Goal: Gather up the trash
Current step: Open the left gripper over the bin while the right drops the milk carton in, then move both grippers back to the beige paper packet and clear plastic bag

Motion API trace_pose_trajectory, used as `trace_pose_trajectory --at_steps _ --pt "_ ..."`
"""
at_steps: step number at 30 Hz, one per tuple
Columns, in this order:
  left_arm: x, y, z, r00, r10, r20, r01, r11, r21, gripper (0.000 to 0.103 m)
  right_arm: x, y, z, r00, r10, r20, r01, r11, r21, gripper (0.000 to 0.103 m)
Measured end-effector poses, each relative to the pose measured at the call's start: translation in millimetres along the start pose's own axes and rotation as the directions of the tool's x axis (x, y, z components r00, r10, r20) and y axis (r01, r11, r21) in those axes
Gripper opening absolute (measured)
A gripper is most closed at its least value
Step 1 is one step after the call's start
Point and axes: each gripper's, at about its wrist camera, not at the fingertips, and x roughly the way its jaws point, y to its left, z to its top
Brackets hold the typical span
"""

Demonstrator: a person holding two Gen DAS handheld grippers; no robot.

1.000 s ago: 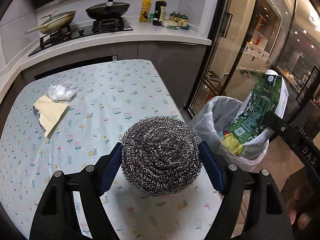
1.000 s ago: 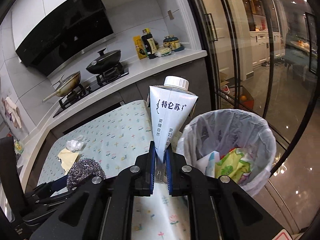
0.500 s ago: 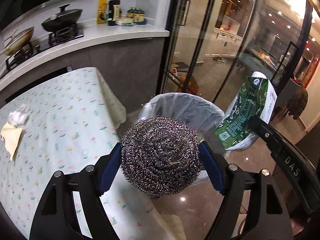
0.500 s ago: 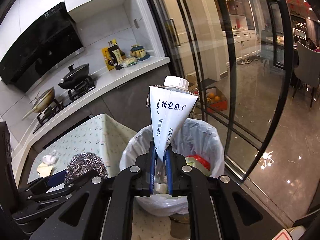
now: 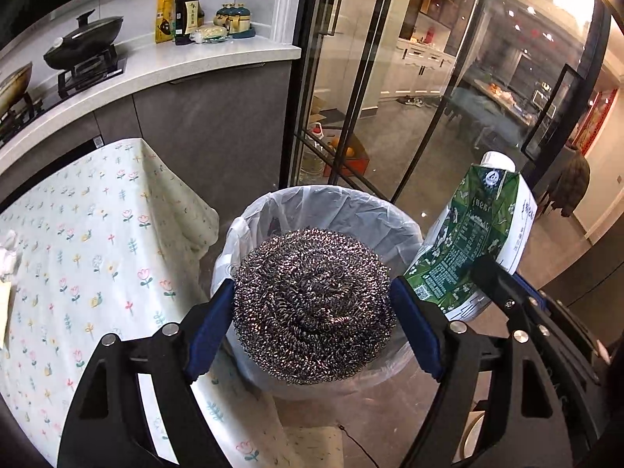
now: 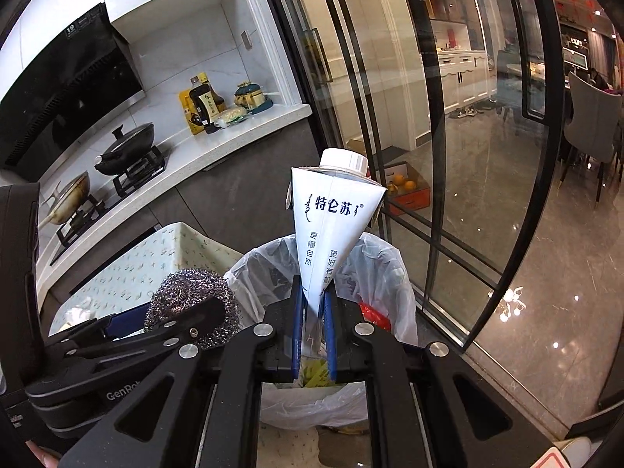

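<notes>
Kitchen counters, a gas hob with two pans and tall glass doors frame a lined trash bin (image 5: 323, 210) standing on the floor just beside a table (image 5: 89, 241) draped in a flower-print cloth. Over the bin's mouth, the left gripper (image 5: 312, 312) carries a steel wool scrubber (image 5: 312, 304) between its blue pads, its jaws just starting to open with the ball between them and both pads touching its sides. Alongside, the right gripper (image 6: 314, 323) is clenched on the flattened bottom of a milk carton (image 6: 333, 226), which stands cap-up above the same bin. Both drops look ready: the scrubber appears centred enough to fall clear inside the rim, so the left jaws should spread fully before the hand pulls away, lest the wire snag on a pad. The tall carton would go in more surely if tipped toward the liner before it is let go. Blue Chinese characters reading 特仑苏 run across the carton's white face, with smaller lines 更懂自然 and 更好有机 below; its green side panel carries fine print too small to read. "GenRo" shows on the left gripper's body.
</notes>
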Motion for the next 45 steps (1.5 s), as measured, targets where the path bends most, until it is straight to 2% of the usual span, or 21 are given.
trace_pose_trajectory --at_steps 3,4,7,8,13,28,39,45 --pt "0 3 3 1.000 -0.018 0.005 0.018 1.000 -0.024 0.080 6 2 3 1.000 0.003 -0.009 -0.003 1.000 -0.001 0.010" --pt "-1 5 5 1.000 -0.025 0.011 0.025 0.999 -0.036 0.085 9 2 4 1.000 0.008 -0.013 -0.008 1.000 0.001 0.011" --pt "-6 10 10 0.999 -0.023 0.040 0.025 0.998 -0.057 0.089 13 2 6 1.000 0.014 -0.015 -0.014 1.000 0.013 0.016" --pt "-8 11 11 0.999 -0.019 0.044 0.022 0.998 -0.059 0.089 13 2 7 1.000 0.017 -0.011 -0.017 1.000 0.013 0.016" --pt "-19 23 13 0.998 -0.009 0.068 0.015 0.996 -0.085 0.089 6 11 9 0.999 0.029 0.013 -0.030 1.000 0.003 0.031" --pt "-67 69 0 0.987 0.074 0.141 -0.051 0.985 -0.163 0.089 -16 63 -1 0.996 0.092 0.022 -0.090 0.994 -0.066 0.041" --pt "-106 152 -24 0.972 0.186 0.145 -0.138 0.947 -0.289 0.089 -21 145 -26 0.983 0.180 -0.024 -0.181 0.970 -0.161 0.042" --pt "-127 211 -42 0.959 0.249 0.134 -0.184 0.910 -0.372 0.089 -14 198 -42 0.972 0.224 -0.066 -0.233 0.950 -0.207 0.042"
